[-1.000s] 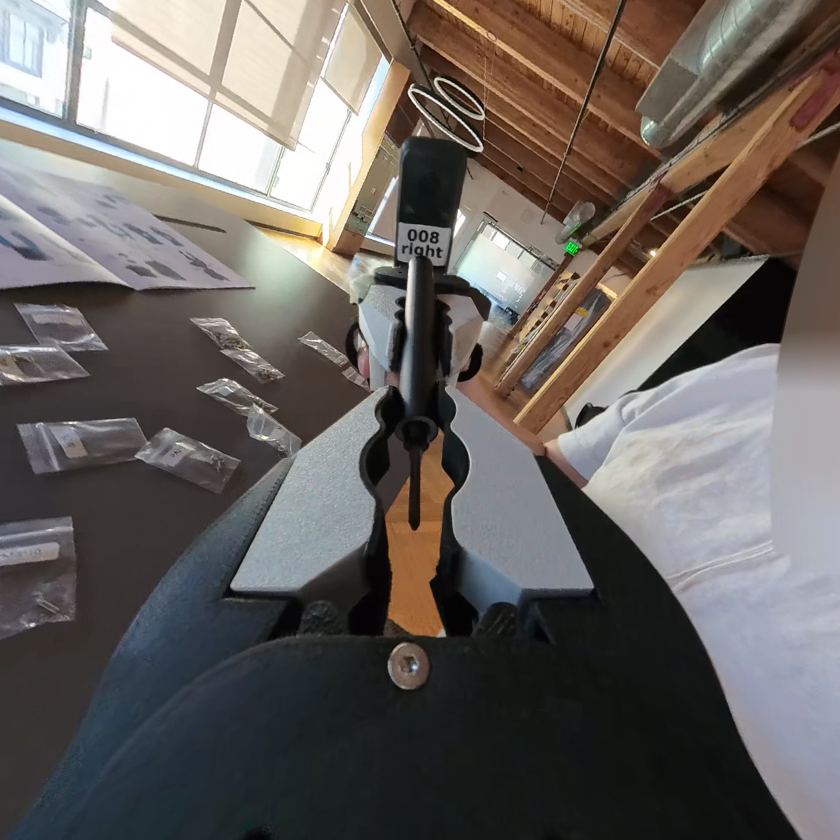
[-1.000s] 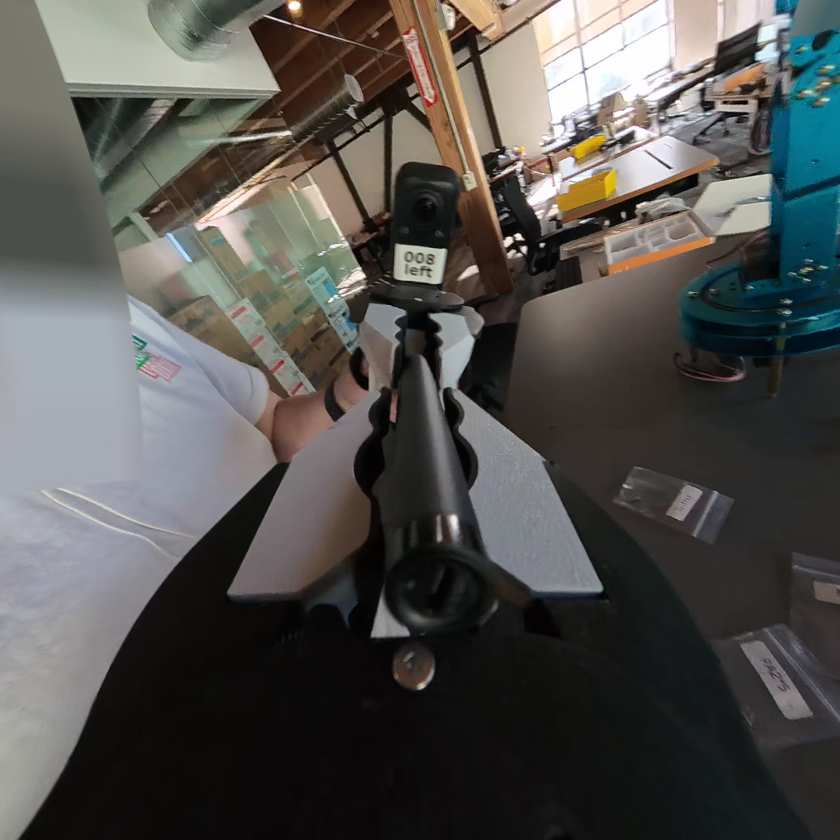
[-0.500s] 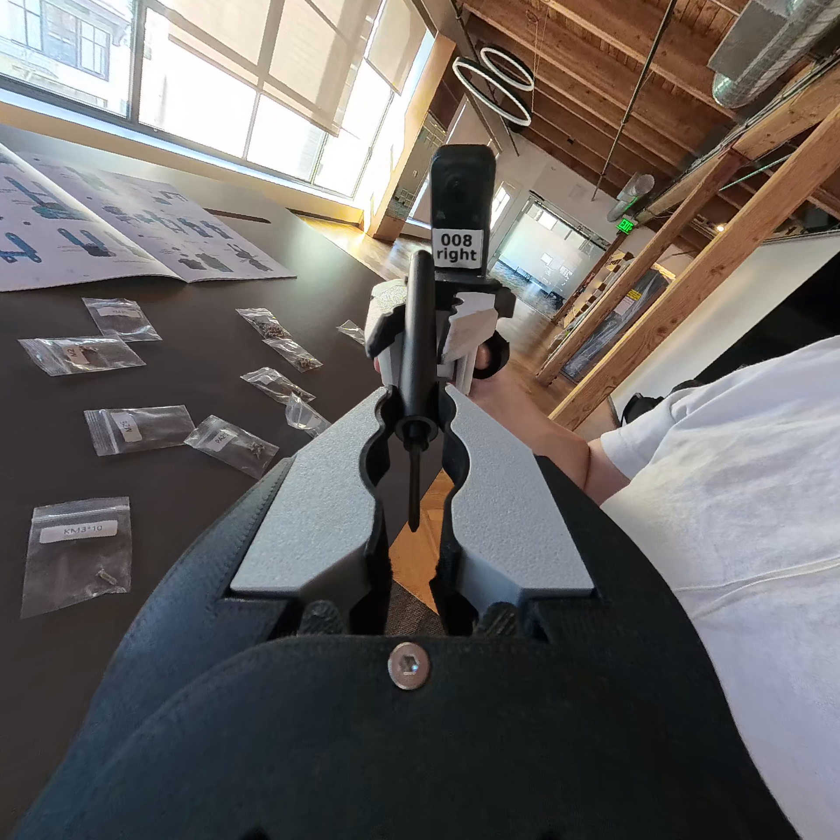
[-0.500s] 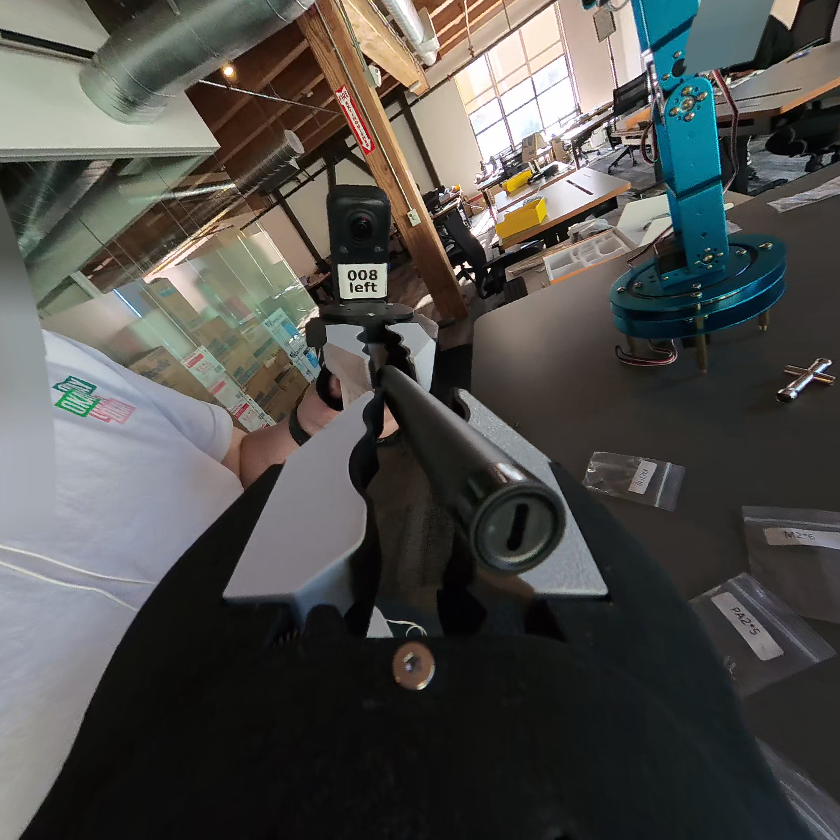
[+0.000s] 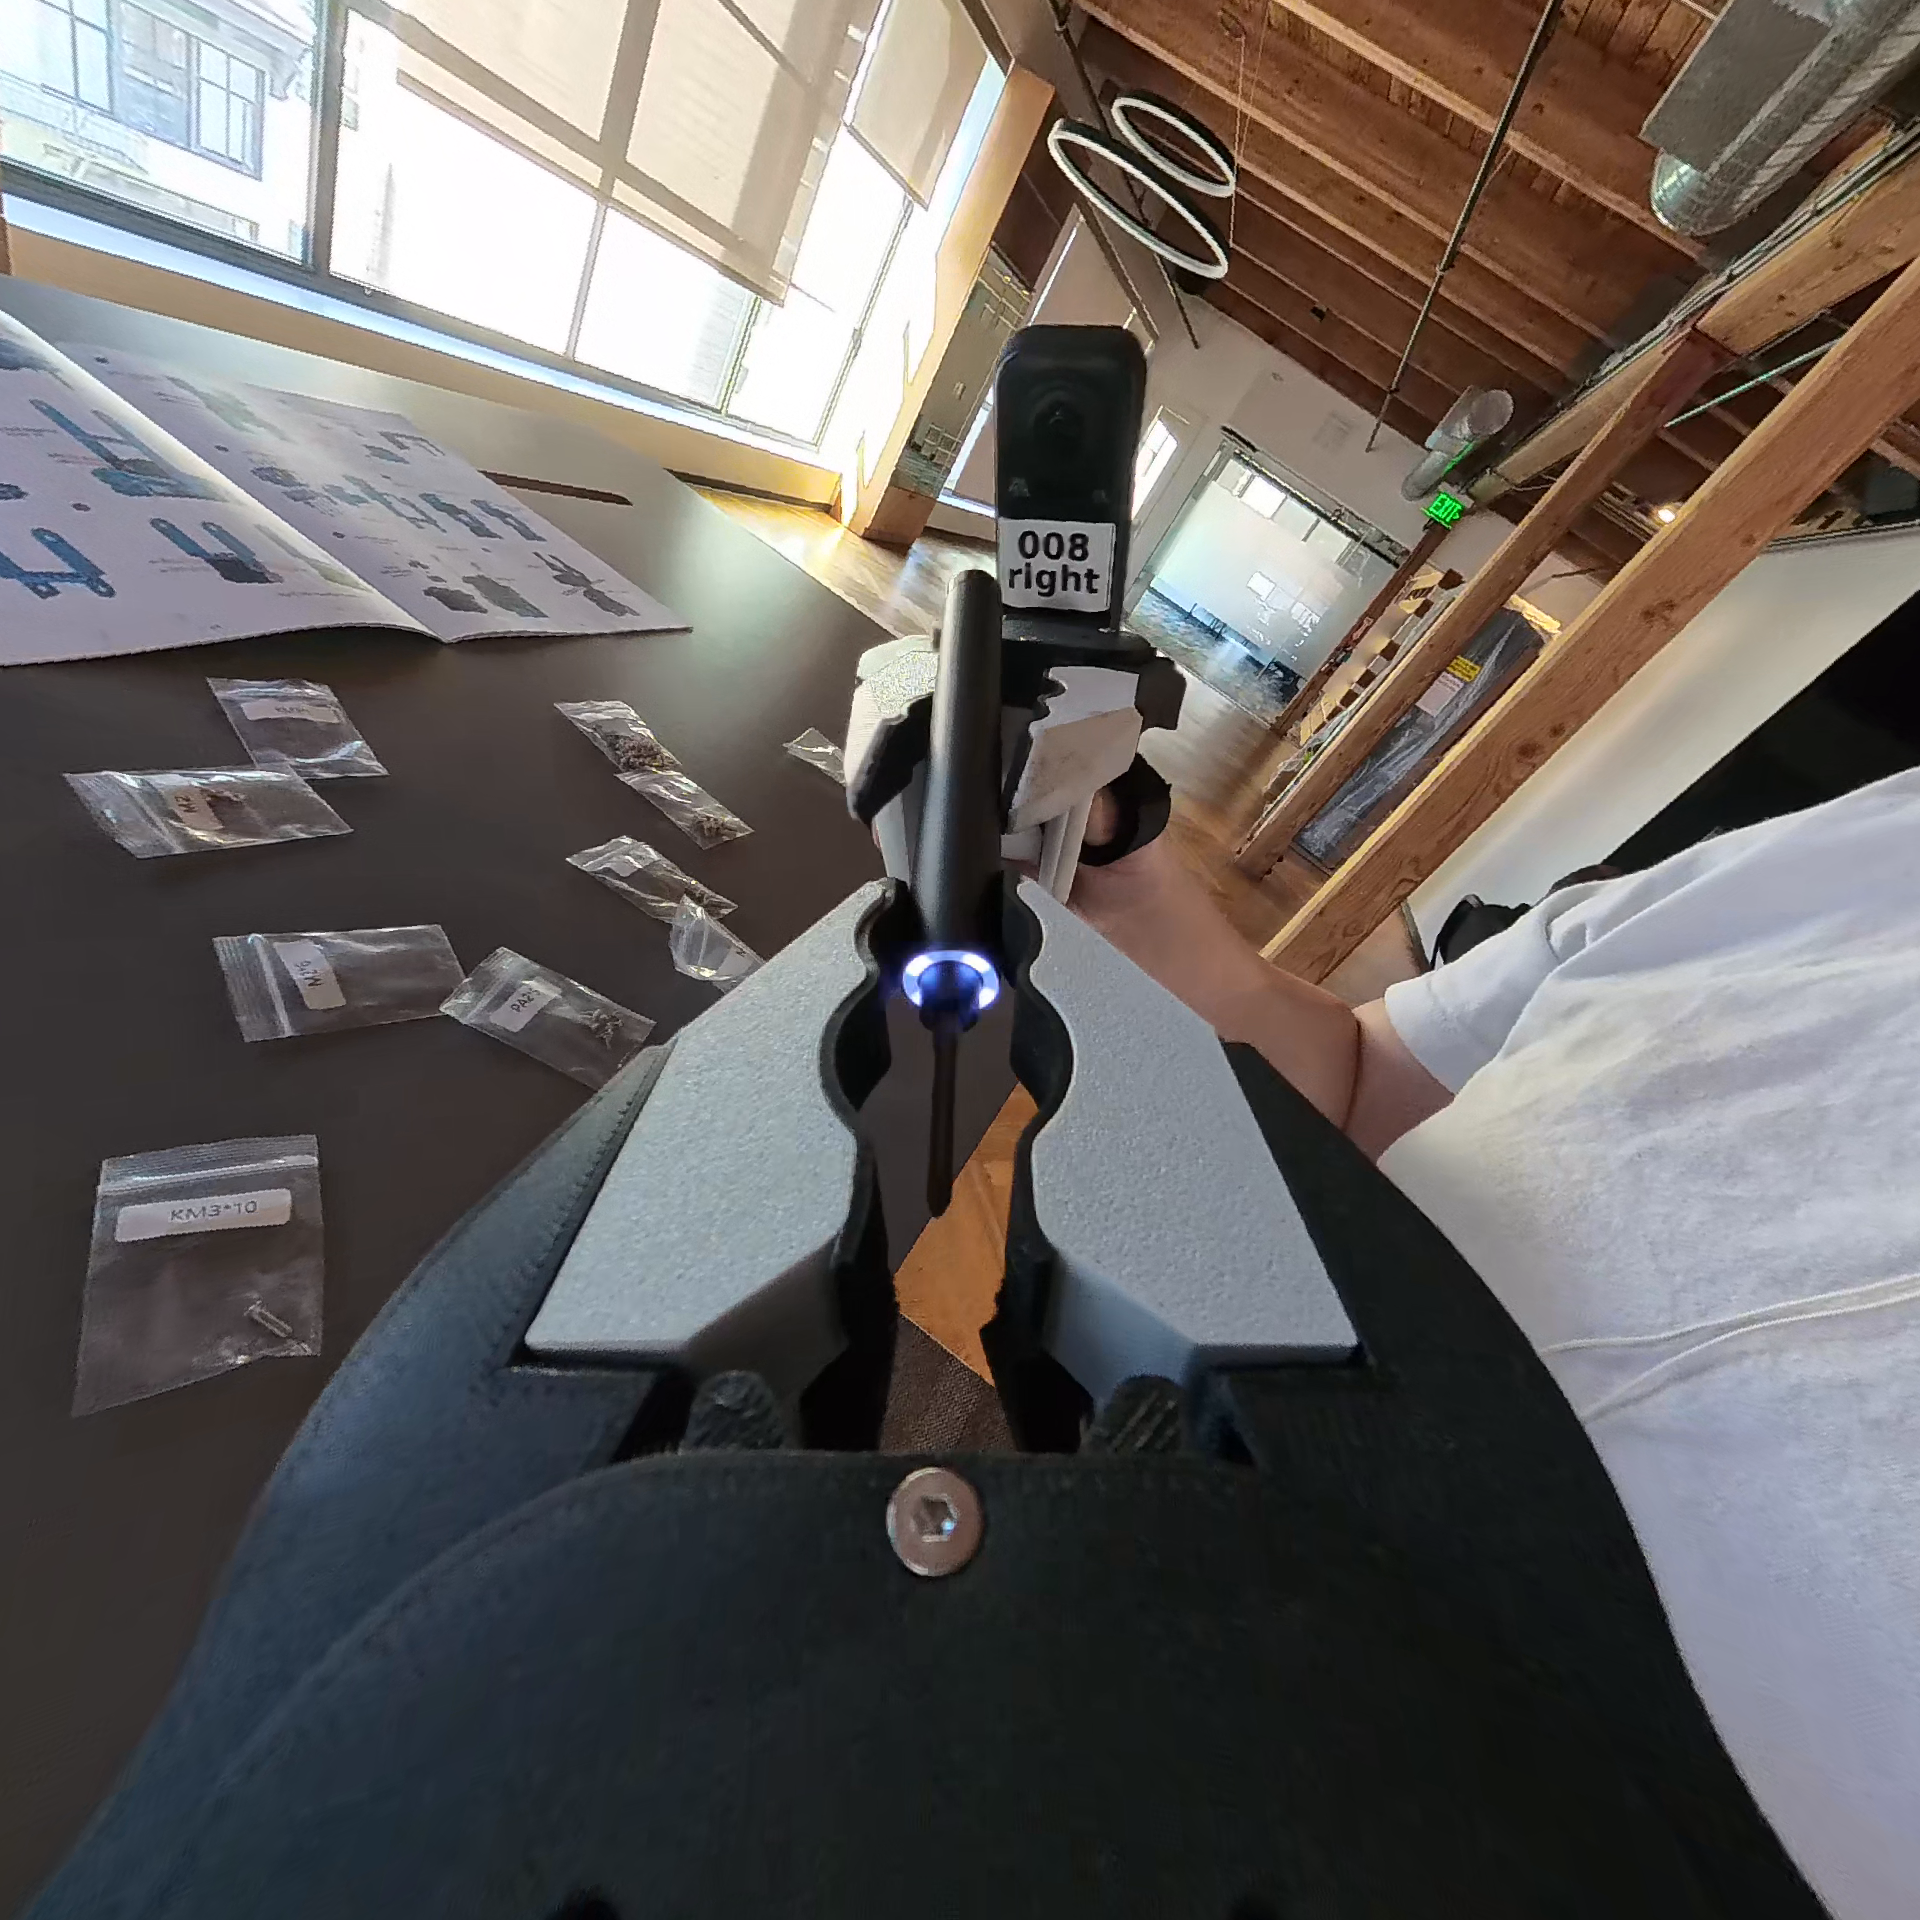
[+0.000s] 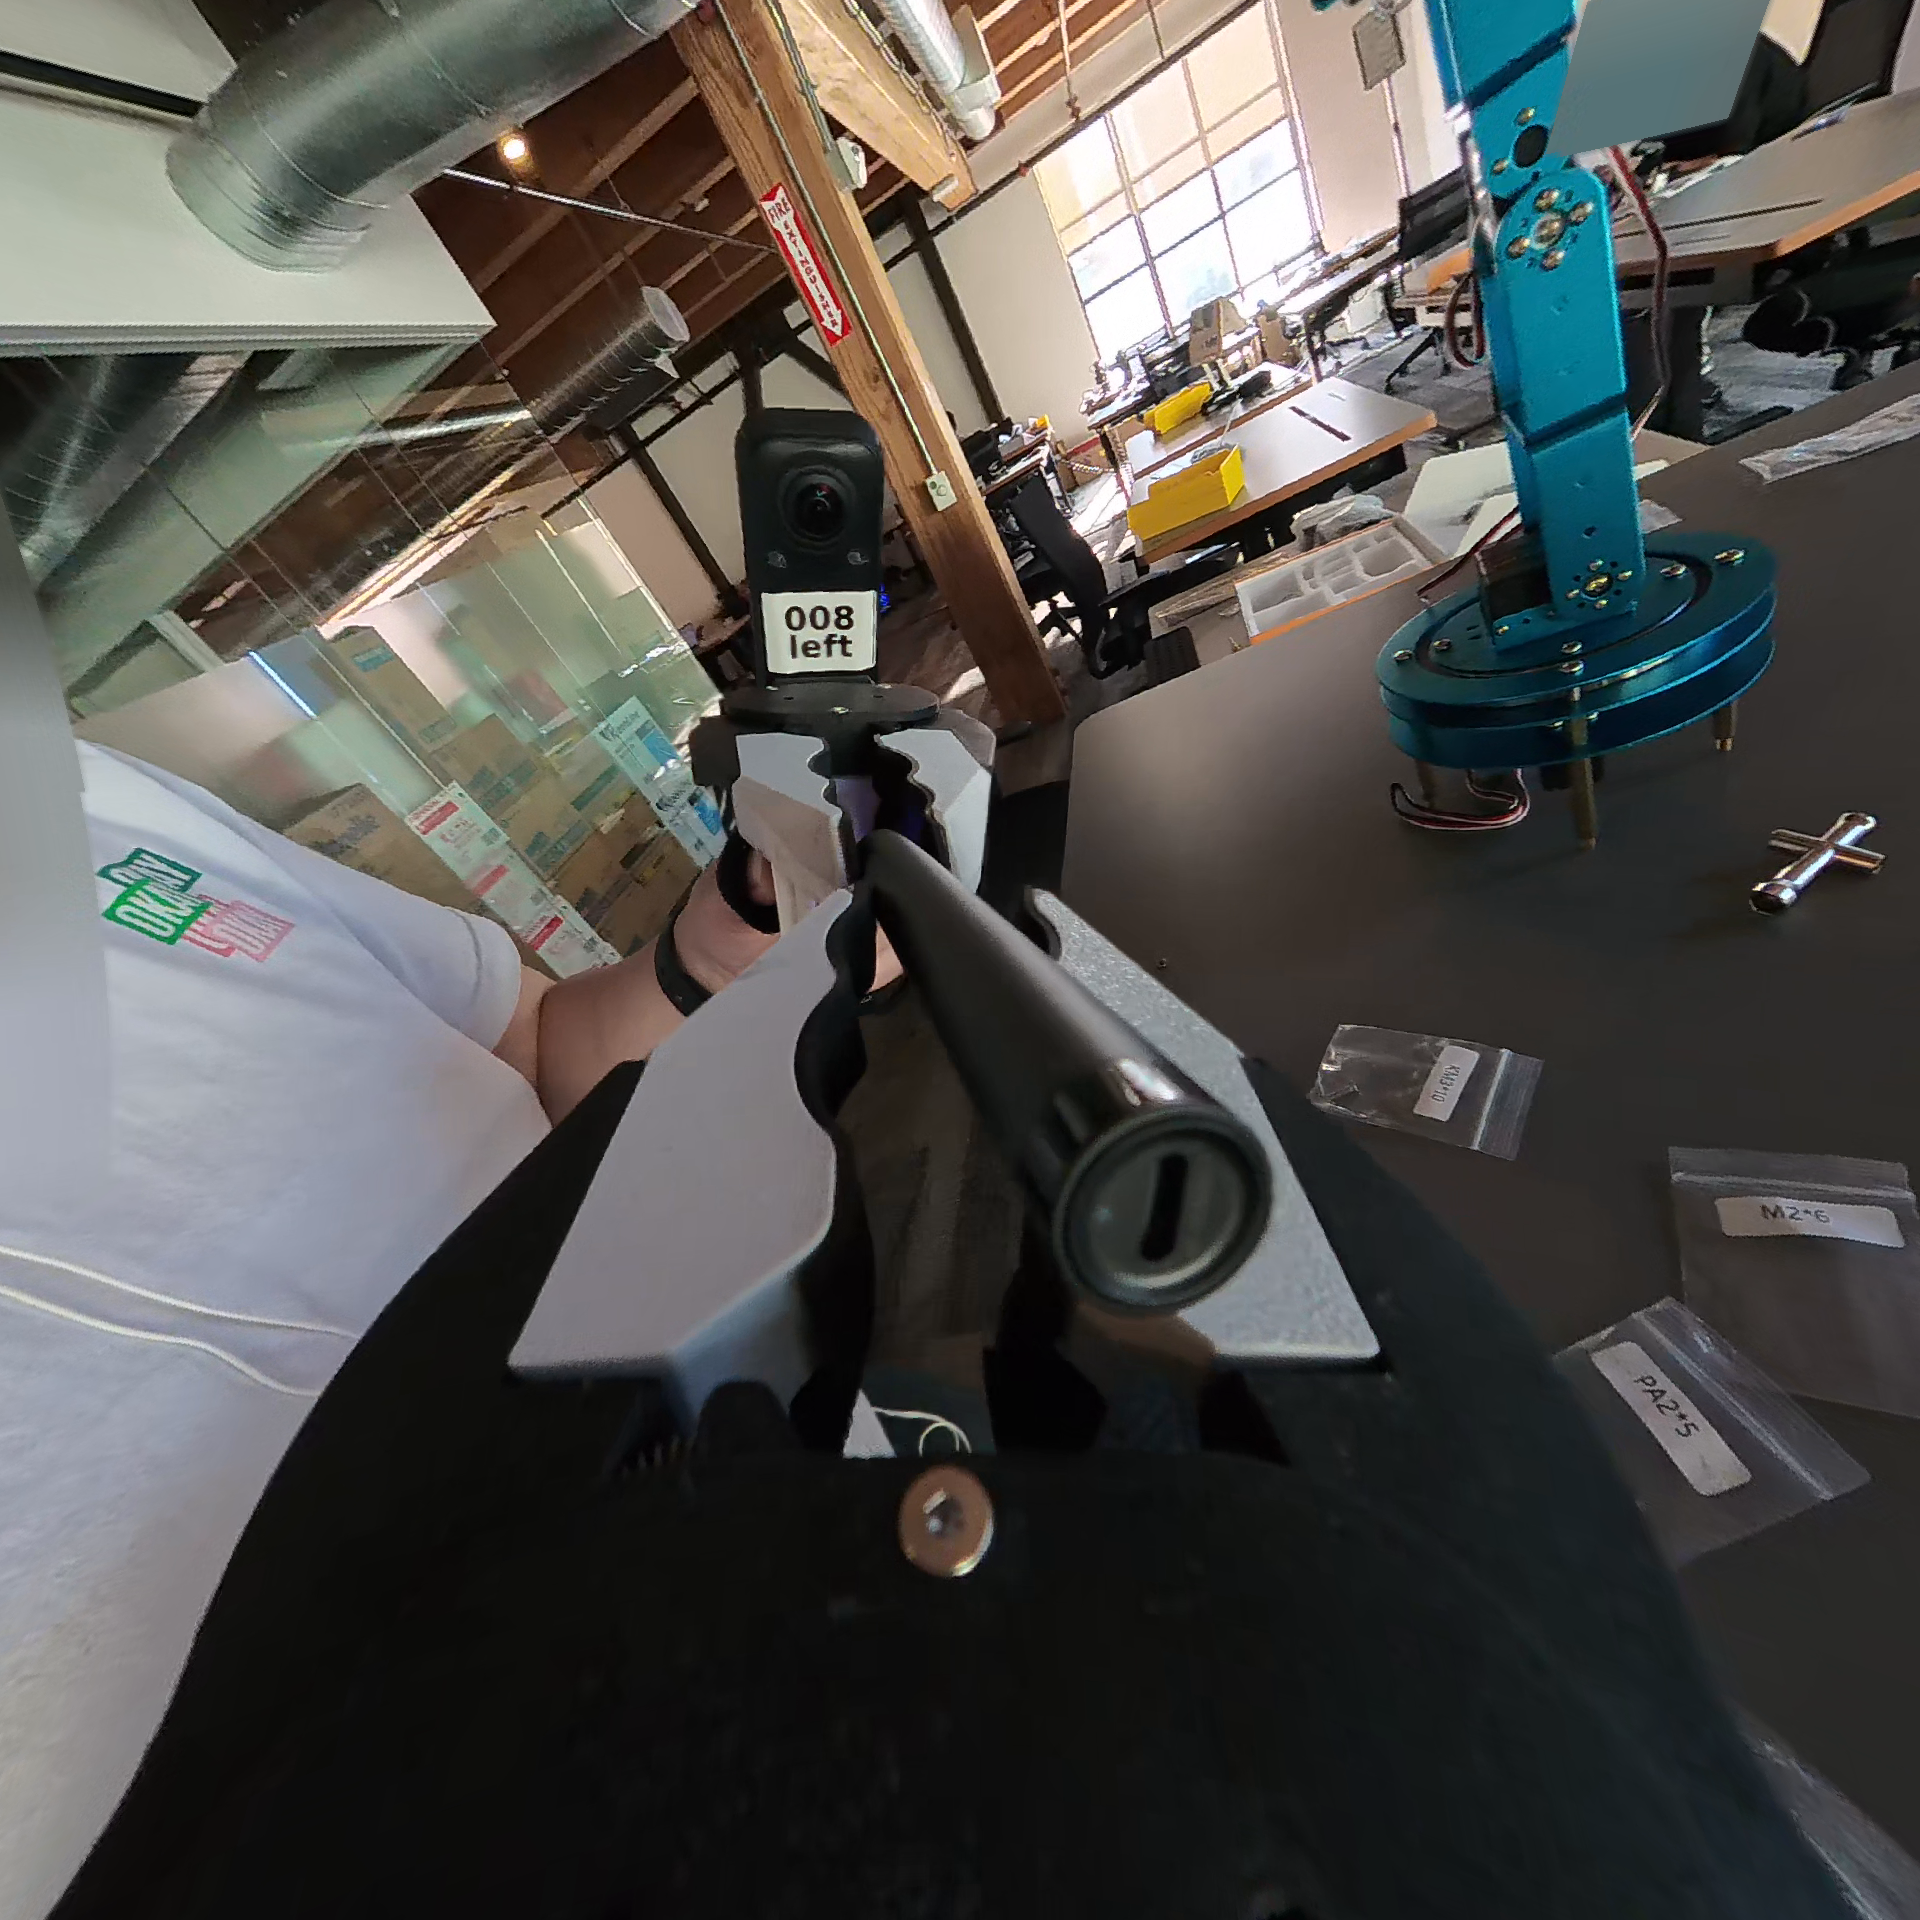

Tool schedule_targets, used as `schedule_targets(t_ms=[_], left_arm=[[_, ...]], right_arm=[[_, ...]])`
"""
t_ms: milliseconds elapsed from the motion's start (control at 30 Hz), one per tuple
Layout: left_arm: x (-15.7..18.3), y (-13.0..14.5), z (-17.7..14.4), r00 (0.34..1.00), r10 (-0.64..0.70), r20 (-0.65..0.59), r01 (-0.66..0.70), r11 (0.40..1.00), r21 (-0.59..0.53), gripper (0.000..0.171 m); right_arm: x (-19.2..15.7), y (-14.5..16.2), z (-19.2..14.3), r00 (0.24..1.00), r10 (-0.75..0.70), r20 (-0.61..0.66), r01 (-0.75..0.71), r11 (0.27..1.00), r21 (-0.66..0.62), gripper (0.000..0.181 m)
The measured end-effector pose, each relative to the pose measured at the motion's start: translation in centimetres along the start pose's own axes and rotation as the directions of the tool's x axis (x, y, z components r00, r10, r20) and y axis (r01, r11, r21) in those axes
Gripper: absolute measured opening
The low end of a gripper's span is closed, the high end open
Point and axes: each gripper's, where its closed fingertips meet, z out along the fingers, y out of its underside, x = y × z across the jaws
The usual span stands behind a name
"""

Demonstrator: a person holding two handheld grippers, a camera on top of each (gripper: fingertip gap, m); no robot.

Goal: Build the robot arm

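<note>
A black electric screwdriver (image 5: 951,779) spans between my two grippers, which face each other above the edge of a dark table (image 5: 468,862). My left gripper (image 5: 945,914) is shut on its front end, where a blue ring light (image 5: 945,977) glows and the bit (image 5: 940,1122) points back at the camera. My right gripper (image 6: 940,914) has its jaws apart. The screwdriver (image 6: 1039,1049) passes loosely between its tips, and the rear cap rides over the right-hand finger (image 6: 1247,1195). Each gripper shows in the other's view, the right (image 5: 966,748) and the left (image 6: 873,790).
Several small clear bags of screws (image 5: 338,982) and an open manual (image 5: 312,540) lie on the table. A blue robot arm on a round base (image 6: 1579,665), a metal cross wrench (image 6: 1818,857) and more bags (image 6: 1423,1086) sit on the other side. A person in a white shirt (image 5: 1662,1143) is close. My left and right fingertips are right by each other. The metal cross wrench (image 6: 1818,857) is about 25 cm from my right fingertips.
The screwdriver's ring light has come on. In the right wrist view the screwdriver has swung from the jaw's middle to over the right-hand finger. Both grippers have tilted, showing more table.
</note>
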Motion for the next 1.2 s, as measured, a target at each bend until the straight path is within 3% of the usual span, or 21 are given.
schedule_targets(t_ms=[167, 733, 867, 1200], left_arm=[[0.3, -0.2, 0.1, 0.999, -0.010, -0.047, 0.010, 1.000, 0.004, 0.016], [1.7, -0.7, 0.3, 0.993, 0.076, -0.089, -0.076, 0.997, 0.004, 0.016], [0.9, -1.6, -1.3, 0.995, 0.089, -0.046, -0.088, 0.996, 0.030, 0.031], [0.6, -2.1, -4.6, 0.997, 0.081, -0.022, -0.079, 0.994, 0.072, 0.027]], right_arm=[[-0.8, -0.2, 0.0, 0.997, 0.011, 0.070, -0.012, 1.000, 0.019, 0.019], [-2.4, -0.9, -0.6, 0.992, -0.060, 0.109, 0.053, 0.996, 0.066, 0.016], [-2.5, -1.4, -1.3, 0.992, -0.075, 0.096, 0.067, 0.994, 0.088, 0.015], [-2.3, -2.1, -3.0, 0.991, -0.121, 0.062, 0.111, 0.984, 0.141, 0.015]])
